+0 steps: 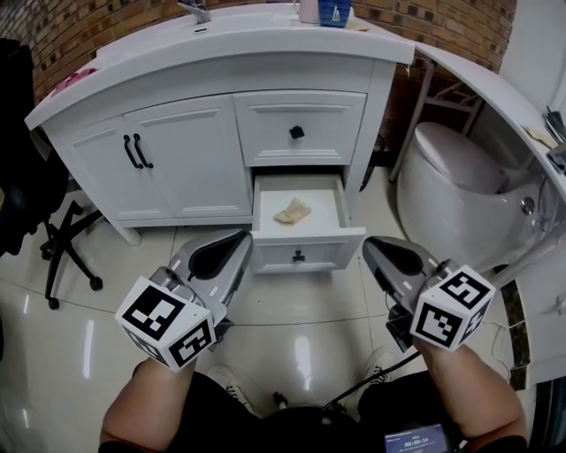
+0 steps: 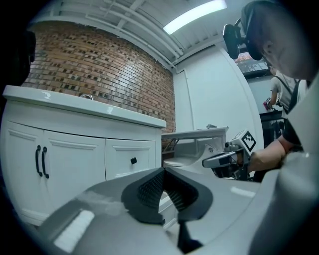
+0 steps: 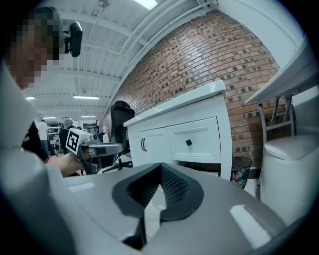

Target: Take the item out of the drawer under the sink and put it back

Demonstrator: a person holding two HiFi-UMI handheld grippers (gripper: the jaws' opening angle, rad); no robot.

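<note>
Currently, the left tongs (image 1: 232, 246) have their jaws pressed together at the tips, with nothing between them and nothing touched. The left gripper view confirms this: the ribbed pads (image 2: 149, 188) meet at the front. The right tongs (image 1: 376, 250) are likewise closed and empty, and their pads (image 3: 172, 185) join at the tip in the right gripper view. Both tongs hang low over the floor, one at each side of the lower drawer (image 1: 305, 254), just short of its front panel.

The lower drawer is pulled out. One item (image 1: 293, 211) lies inside it, near the middle of the bottom. It is a small, crumpled beige piece, and its kind cannot be made out. Neither gripper view shows the inside of the drawer.

The tap (image 1: 196, 9) on the counter (image 1: 221, 53) is cut off by the top edge.

Count: two tongs, two drawers (the upper drawer (image 1: 301, 124) closed), two doors (image 1: 159, 159), one item.
</note>
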